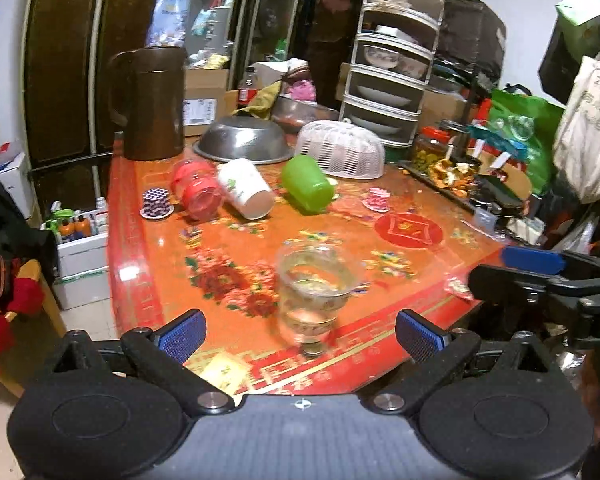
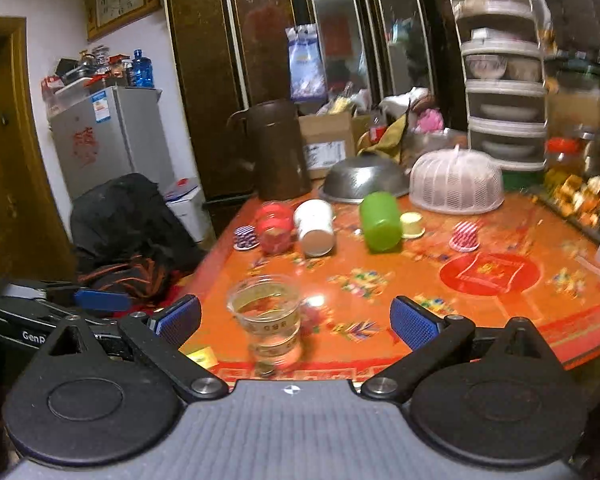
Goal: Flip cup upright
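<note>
My left gripper (image 1: 300,334) and right gripper (image 2: 296,322): level, side by side, jaws apart, empty. Clear plastic cup (image 1: 314,292): upright, tapered, on glossy red table (image 1: 400,272). Green cup (image 1: 308,184): smooth plastic, lying sideways.

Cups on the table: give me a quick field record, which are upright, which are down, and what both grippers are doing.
clear cup: upright, near table edge
red cup: on its side
white cup: on its side
green cup: on its side
left gripper: open, fingers either side of clear cup, not touching
right gripper: open, empty
table: red patterned cover
</note>
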The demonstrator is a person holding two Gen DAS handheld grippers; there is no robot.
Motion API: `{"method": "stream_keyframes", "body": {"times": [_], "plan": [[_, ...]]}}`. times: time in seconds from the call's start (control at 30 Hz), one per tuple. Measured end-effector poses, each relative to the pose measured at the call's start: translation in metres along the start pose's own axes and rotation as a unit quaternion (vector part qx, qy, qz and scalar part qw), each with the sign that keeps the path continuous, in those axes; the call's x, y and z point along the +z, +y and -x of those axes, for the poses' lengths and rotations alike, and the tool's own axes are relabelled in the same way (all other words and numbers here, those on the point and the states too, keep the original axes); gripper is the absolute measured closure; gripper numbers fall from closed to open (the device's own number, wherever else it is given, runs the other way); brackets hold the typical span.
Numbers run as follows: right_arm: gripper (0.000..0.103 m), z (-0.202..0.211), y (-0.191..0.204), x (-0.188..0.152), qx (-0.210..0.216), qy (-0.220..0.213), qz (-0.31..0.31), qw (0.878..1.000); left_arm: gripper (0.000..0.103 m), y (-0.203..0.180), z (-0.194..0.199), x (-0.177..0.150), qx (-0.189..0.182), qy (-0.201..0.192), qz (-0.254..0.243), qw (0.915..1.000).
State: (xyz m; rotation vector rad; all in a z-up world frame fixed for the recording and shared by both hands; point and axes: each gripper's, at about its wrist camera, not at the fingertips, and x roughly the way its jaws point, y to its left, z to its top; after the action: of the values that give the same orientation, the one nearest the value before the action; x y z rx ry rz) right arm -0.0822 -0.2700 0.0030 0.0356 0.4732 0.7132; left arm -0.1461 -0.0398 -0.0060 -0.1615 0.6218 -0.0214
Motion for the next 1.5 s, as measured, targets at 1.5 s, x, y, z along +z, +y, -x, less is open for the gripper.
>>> {"method": "stream_keyframes", "body": {"times": [1.5], "plan": [[0.001, -0.010, -0.017, -0.013, -0.010, 0.007, -0.022, 1.000, 0.001, -0.016, -0.009, -0.003, 0.014, -0.042, 0.005, 0.9990]]}}
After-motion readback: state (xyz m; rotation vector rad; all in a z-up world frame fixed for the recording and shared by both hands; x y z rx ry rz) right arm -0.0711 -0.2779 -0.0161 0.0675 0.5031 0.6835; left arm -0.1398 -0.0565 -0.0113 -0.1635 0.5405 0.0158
